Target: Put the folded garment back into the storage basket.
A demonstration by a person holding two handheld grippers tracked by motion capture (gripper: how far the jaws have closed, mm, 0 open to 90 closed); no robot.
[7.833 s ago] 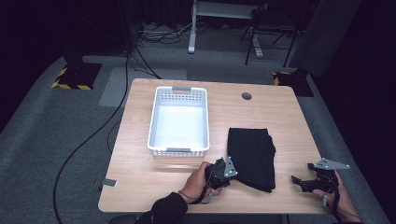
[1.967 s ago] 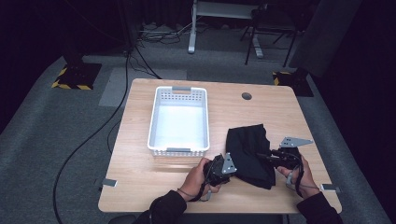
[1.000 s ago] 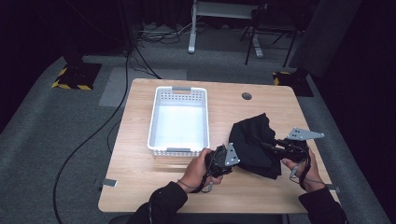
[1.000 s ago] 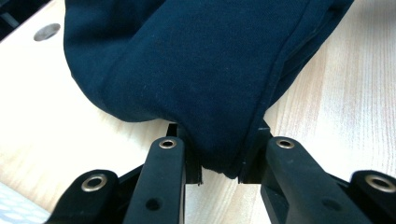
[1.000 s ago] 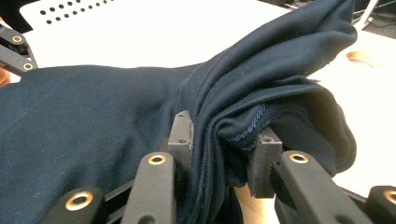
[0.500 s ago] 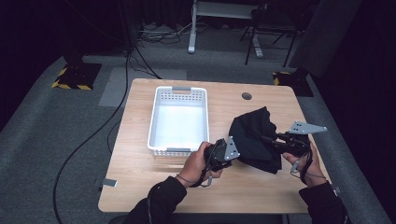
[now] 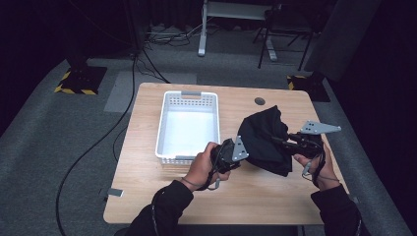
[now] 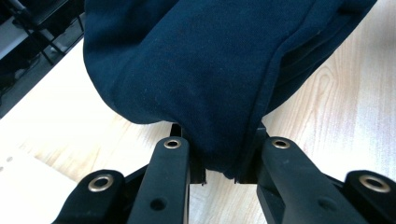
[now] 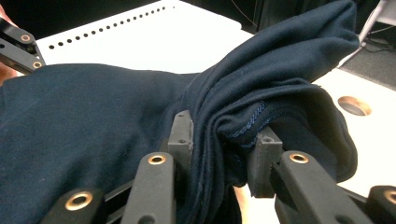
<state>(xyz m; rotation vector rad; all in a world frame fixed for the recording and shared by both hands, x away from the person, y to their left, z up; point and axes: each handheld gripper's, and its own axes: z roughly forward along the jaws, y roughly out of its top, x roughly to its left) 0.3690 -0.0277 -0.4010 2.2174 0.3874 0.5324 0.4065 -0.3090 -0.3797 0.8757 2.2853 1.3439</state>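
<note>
A folded dark navy garment (image 7: pixel 264 137) hangs above the right half of the wooden table (image 7: pixel 167 196), held between both hands. My left gripper (image 7: pixel 242 150) is shut on its near left edge; the cloth (image 8: pixel 201 74) bulges out between the black jaws. My right gripper (image 7: pixel 280 141) is shut on the bunched right edge, where stitched hems (image 9: pixel 252 122) show between the jaws. The white perforated basket (image 7: pixel 188 127) stands just left of the garment, with nothing in it.
A round cable hole (image 7: pixel 259 101) is in the table's far right part. The basket's rim (image 9: pixel 116 32) lies beyond the cloth in the right gripper view. Cables, a desk frame and hazard-striped feet are on the floor behind the table.
The garment lay flat at first; both grippers closed on it and lifted it. Over the last second it rose and shifted slightly left toward the basket.
</note>
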